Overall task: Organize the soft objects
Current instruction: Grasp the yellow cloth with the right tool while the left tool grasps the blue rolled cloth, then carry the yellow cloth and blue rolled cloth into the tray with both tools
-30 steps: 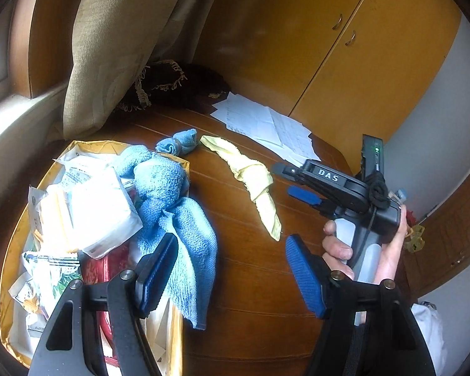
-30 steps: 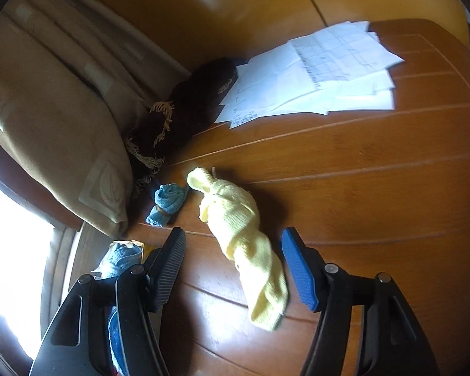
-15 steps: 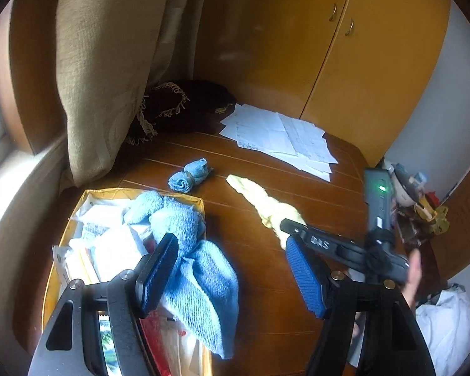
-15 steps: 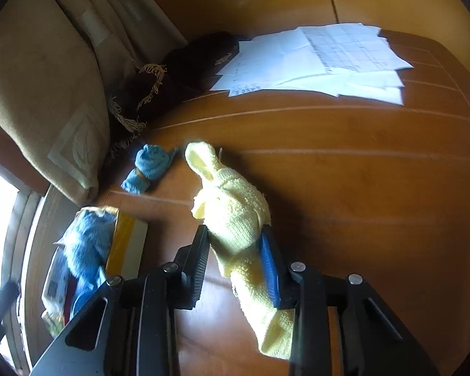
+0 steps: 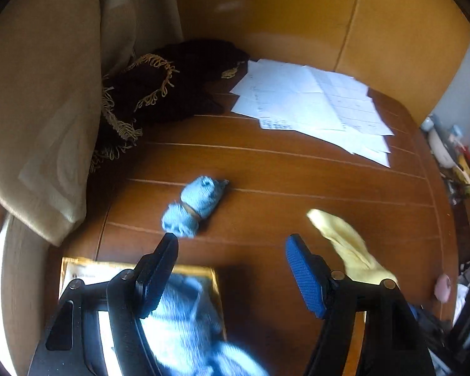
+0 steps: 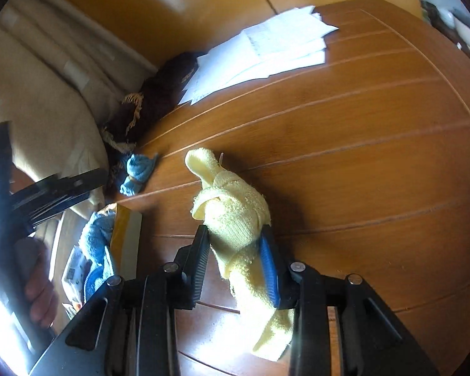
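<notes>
A yellow terry cloth [image 6: 235, 210] lies bunched on the wooden table [image 6: 360, 156], and my right gripper [image 6: 234, 233] is shut on its middle, both pads pressing into it. In the left wrist view the same yellow cloth [image 5: 344, 241] shows just right of my right finger. My left gripper [image 5: 232, 239] is open with nothing between its fingers. It hovers just short of a small blue rolled cloth [image 5: 194, 205], which lies near the left fingertip. That blue roll [image 6: 138, 170] also appears left of the yellow cloth. A big blue towel [image 5: 188, 313] rests in a yellow box [image 5: 109, 264] beneath the left gripper.
White papers [image 5: 310, 106] are spread at the table's far side. A dark fringed cloth [image 5: 172, 84] is heaped in the far left corner against a beige curtain [image 5: 40, 109]. Small clutter [image 5: 454, 153] sits past the right edge. A person's hand [image 6: 37, 288] holds the left gripper's handle.
My right gripper shut on the yellow cloth and bunched it. My left gripper swung away from over the box towards the small blue roll.
</notes>
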`<action>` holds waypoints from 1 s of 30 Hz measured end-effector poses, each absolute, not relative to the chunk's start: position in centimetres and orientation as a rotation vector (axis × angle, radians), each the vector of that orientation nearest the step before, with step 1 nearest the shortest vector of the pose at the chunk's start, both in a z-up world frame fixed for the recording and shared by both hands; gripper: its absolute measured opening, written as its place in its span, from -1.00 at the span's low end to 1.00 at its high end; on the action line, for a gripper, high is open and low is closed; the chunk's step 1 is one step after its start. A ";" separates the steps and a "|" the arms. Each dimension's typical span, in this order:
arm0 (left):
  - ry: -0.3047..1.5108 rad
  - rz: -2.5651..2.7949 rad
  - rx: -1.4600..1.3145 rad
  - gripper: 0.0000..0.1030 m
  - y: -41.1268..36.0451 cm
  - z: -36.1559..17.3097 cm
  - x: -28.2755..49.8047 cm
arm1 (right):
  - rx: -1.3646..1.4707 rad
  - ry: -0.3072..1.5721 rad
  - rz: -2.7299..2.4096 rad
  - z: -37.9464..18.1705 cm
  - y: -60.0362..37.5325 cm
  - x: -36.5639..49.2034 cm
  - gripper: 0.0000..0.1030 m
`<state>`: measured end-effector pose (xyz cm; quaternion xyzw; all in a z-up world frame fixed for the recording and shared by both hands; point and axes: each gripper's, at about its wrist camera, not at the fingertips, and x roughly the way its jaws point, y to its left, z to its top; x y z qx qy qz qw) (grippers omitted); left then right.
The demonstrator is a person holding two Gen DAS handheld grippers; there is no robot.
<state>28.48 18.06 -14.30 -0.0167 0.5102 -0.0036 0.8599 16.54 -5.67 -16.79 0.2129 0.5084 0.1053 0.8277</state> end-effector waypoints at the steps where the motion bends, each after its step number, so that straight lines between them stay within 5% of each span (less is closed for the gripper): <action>1: 1.086 0.003 -0.020 0.45 18.1 -14.7 29.4 | 0.473 1.086 0.228 -16.9 -5.9 16.5 -0.39; 7: 1.195 0.137 0.112 0.41 18.7 -18.5 34.2 | 0.515 1.096 0.248 -16.8 -6.4 16.2 -0.39; 9: 1.246 0.142 0.120 -0.04 18.7 -19.8 34.8 | 0.524 1.101 0.255 -16.9 -6.3 16.3 -0.39; 15: 1.238 0.195 0.156 -0.40 18.5 -20.0 34.9 | 0.502 1.112 0.268 -17.0 -5.6 16.3 -0.39; 30: 0.980 -0.204 -0.161 -0.44 14.8 -9.2 17.4 | 0.442 1.081 0.319 -17.3 -4.5 16.1 -0.39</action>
